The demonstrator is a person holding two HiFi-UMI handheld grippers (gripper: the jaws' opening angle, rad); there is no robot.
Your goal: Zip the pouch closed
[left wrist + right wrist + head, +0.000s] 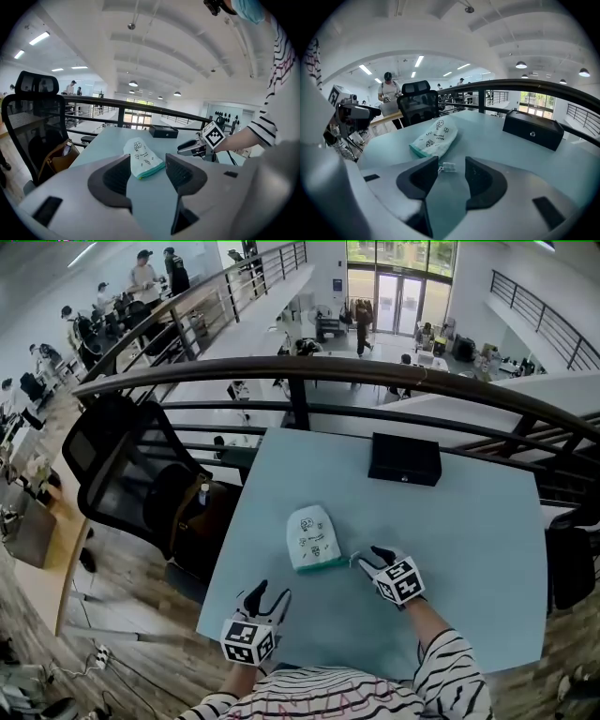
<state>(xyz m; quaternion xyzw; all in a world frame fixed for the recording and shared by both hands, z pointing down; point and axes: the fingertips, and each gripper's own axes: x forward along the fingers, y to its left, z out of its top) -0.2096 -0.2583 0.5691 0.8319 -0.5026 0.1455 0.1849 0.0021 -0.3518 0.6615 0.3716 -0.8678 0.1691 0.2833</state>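
The pouch (311, 538) lies lengthwise away on the bench (469, 521). The right tongs (368, 559), jaws apart, straddle its zip pull (447, 167) (not yet pinched); the left tongs (269, 595), apart, empty, sit farther off.

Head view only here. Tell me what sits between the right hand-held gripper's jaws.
Observer: A small clear zipper pull lies between the jaw tips. The right hand-held gripper is open and not closed on it.
Operator: Now report the left one.
Observer: The left hand-held gripper is open too, with only bare table between its jaws. The pouch lies farther ahead.
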